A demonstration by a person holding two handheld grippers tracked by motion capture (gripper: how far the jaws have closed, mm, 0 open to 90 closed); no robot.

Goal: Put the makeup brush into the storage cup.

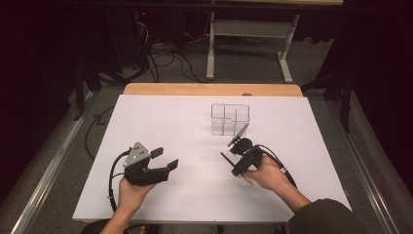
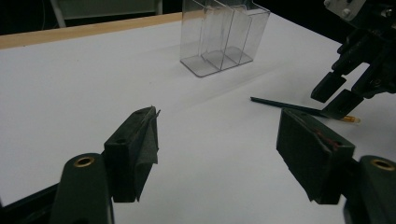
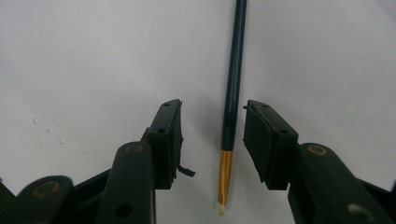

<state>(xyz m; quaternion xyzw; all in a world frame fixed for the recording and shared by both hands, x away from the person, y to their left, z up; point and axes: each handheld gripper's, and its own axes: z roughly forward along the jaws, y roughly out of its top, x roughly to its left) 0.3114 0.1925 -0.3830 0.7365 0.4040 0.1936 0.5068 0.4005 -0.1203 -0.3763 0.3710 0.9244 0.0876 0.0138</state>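
The left gripper point(image 1: 164, 159) rests well left of the clear organizer point(image 1: 230, 118) with its jaws wide apart and empty, while the right gripper point(image 3: 212, 135), just in front of the organizer, has its jaws parted on either side of a dark pencil point(image 3: 232, 93) lying flat on the white table point(image 1: 160, 117), not yet clamped.

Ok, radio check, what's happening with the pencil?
Right hand-held gripper open, straddling dark pencil lying on table. Left hand-held gripper open, idle. Clear organizer beyond, path unobstructed.
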